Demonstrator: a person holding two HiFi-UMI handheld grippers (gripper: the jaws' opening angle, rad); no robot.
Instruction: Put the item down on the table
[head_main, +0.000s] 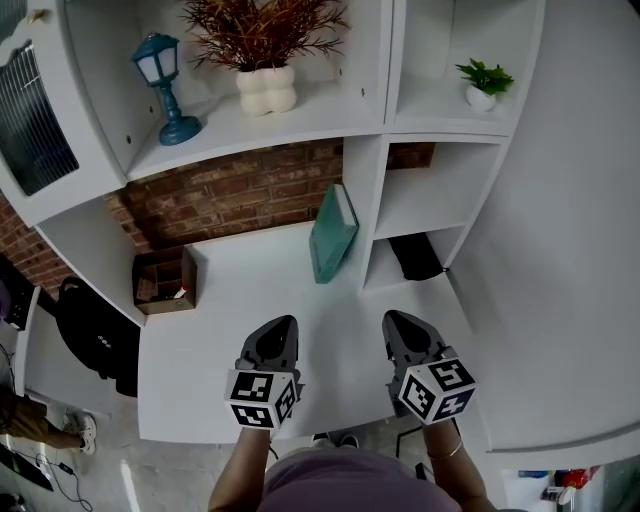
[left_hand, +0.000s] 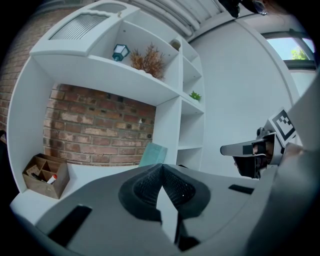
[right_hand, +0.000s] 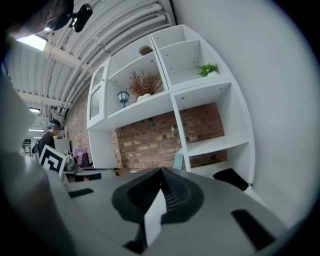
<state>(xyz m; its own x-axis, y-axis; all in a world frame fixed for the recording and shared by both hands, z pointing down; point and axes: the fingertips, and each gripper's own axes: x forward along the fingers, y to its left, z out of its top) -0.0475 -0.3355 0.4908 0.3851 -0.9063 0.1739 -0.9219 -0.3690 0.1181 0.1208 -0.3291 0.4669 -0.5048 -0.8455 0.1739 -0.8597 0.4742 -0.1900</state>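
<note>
The white bench (head_main: 250, 300) spread wide under both hands. A teal book (head_main: 332, 235), probably the item, stood on it and leaned against the shelf upright (head_main: 362, 200). The left gripper (head_main: 281, 328) and right gripper (head_main: 399, 322) hovered, jaws together and empty. They did best to stay clear of the book.

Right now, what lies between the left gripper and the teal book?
Nothing: the head view shows only bare white tabletop between the left gripper and the teal book.
</note>
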